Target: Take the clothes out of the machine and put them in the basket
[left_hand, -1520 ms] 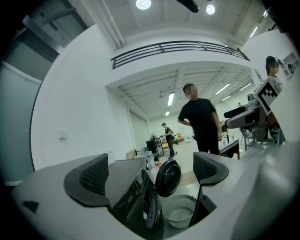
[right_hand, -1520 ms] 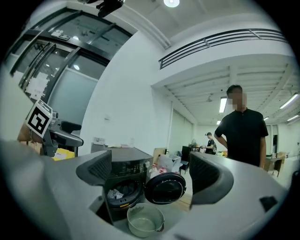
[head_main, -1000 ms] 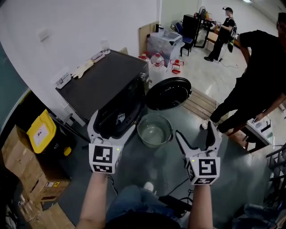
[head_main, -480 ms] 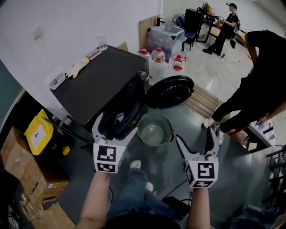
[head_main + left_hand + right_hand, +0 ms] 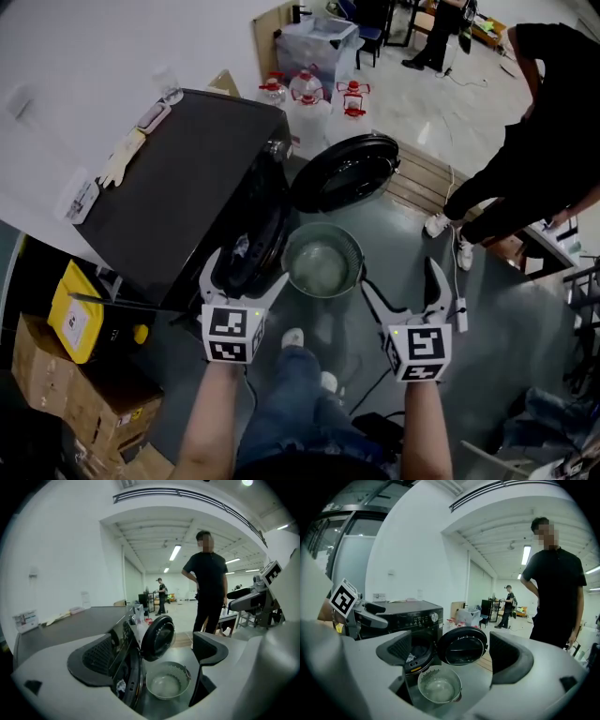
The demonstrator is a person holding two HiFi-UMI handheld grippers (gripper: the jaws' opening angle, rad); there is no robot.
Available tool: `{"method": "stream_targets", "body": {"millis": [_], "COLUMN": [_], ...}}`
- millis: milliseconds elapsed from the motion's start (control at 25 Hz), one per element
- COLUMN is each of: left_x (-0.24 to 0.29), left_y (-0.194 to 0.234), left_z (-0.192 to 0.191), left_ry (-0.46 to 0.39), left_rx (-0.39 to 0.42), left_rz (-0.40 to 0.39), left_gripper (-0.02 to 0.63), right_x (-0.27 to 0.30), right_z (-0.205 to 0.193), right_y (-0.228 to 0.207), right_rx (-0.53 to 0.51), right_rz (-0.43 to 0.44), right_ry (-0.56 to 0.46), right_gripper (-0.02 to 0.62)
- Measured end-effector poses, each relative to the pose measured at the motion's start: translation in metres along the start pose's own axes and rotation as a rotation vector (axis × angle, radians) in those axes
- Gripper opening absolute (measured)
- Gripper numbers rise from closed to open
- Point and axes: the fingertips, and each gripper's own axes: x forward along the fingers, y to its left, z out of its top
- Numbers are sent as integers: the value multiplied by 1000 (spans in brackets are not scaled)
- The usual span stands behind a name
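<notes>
A black front-loading machine stands at the left, its round door swung open to the right. A bit of light cloth shows inside the drum mouth, also in the right gripper view. A pale round basket sits on the floor in front of the drum, with nothing in it. My left gripper is open just before the drum opening. My right gripper is open, to the right of the basket, nothing between its jaws.
A person in black stands at the right near a wooden pallet. Water jugs and a plastic box stand behind the machine. A yellow container and cardboard boxes lie at the left.
Both grippers and the head camera have moved closer to the machine and basket. The left gripper now sits at the drum mouth. Both stay open.
</notes>
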Motion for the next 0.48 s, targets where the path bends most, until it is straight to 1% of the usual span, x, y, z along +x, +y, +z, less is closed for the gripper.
{"method": "stream_targets", "body": {"millis": [120,280,360,480], "left_x": [28,63,81,103], "left_y": [2,4,5,10], "left_z": [-14,-34,-46,-67], "left_ry": [49,107,135,179], "left_rx": [5,9,1,-15], "left_rz": [-43,-99,-114,-112], "left_gripper": [543,543,543,543], "right_x": [24,59,74,93], "right_z": [-12,-29,-38,-55], "right_y": [1,7,9,12], "right_rx": [28,45,51,90], "right_rz": [-11,-3,-9,-30], "right_ry": [46,102,127,166], "right_gripper": [515,515,515,515]}}
